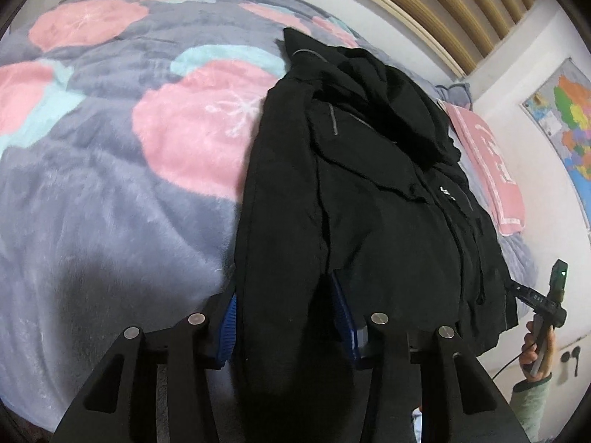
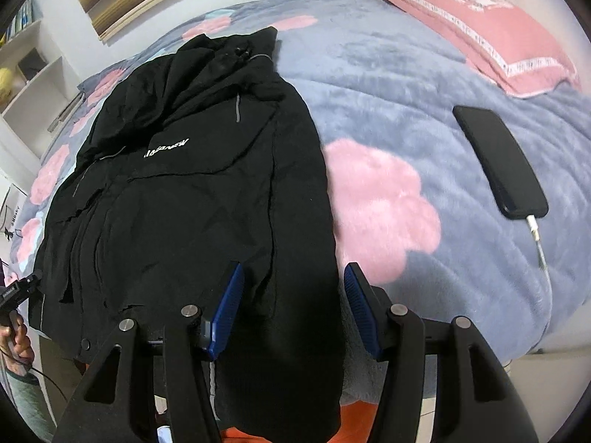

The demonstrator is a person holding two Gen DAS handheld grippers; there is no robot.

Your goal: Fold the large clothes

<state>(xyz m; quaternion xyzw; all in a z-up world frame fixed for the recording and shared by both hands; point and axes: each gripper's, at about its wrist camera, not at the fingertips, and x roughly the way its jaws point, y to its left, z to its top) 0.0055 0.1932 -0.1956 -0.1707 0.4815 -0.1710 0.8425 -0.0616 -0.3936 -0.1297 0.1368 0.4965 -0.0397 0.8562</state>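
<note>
A large black jacket (image 1: 369, 199) lies lengthwise on the bed, hood at the far end, with a small white logo on the chest (image 2: 166, 147). Its sleeves are folded in over the body. My left gripper (image 1: 284, 295) is open, its blue pads either side of the jacket's left hem strip, which hangs over the bed edge. My right gripper (image 2: 293, 288) is open too, its blue pads astride the jacket's right hem strip (image 2: 295, 295). The right gripper also shows at the far right of the left wrist view (image 1: 546, 302), held in a hand.
The bed has a fluffy grey blanket (image 1: 110, 184) with pink blobs. A pink pillow (image 2: 480, 26) lies at the head. A black phone (image 2: 498, 158) with a white cable lies right of the jacket. A slatted headboard and a wall map (image 1: 565, 118) are behind.
</note>
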